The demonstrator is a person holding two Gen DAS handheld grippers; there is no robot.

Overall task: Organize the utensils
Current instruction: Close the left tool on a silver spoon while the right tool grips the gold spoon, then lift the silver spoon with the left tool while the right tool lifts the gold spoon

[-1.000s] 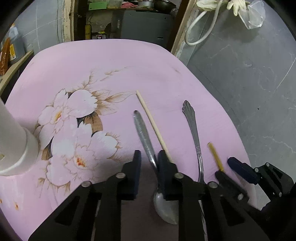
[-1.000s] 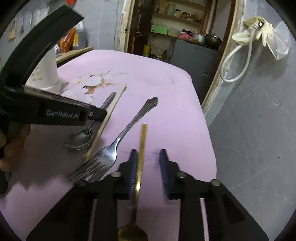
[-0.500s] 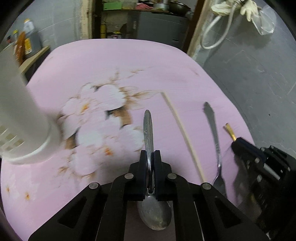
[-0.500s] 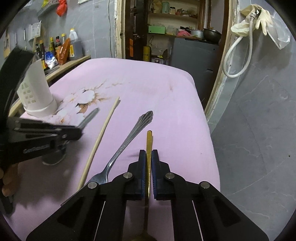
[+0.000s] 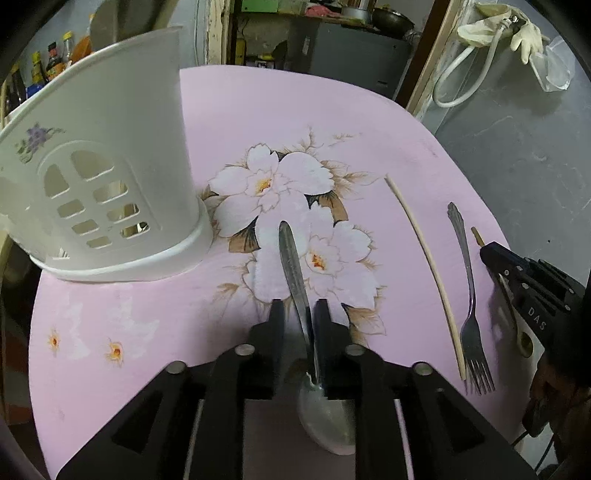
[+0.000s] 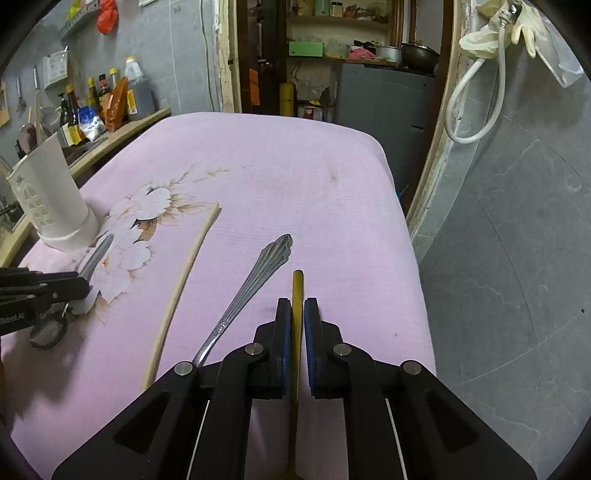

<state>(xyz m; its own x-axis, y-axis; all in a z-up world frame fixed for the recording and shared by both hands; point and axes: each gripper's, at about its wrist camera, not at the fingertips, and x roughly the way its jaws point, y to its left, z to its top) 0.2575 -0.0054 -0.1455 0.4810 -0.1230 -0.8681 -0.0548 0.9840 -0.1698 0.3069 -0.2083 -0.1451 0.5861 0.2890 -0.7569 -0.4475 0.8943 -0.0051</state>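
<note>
Gripping a silver metal spoon [image 5: 295,273] by its handle, the left gripper [image 5: 298,314] is aimed toward the white slotted plastic holder [image 5: 107,184] at the desk's left edge. A gold slim-handled spoon [image 6: 297,295] is clamped in the right gripper [image 6: 296,314]'s closed jaws, likely for the same holder.

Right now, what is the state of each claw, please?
Left claw: closed on the silver spoon.
Right claw: closed on the gold spoon.

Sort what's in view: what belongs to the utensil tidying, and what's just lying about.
Job: silver spoon in left gripper; gold spoon in right gripper; fork; chopstick; white holder.

Lying about: sauce bottles; rubber gloves; hose.
</note>
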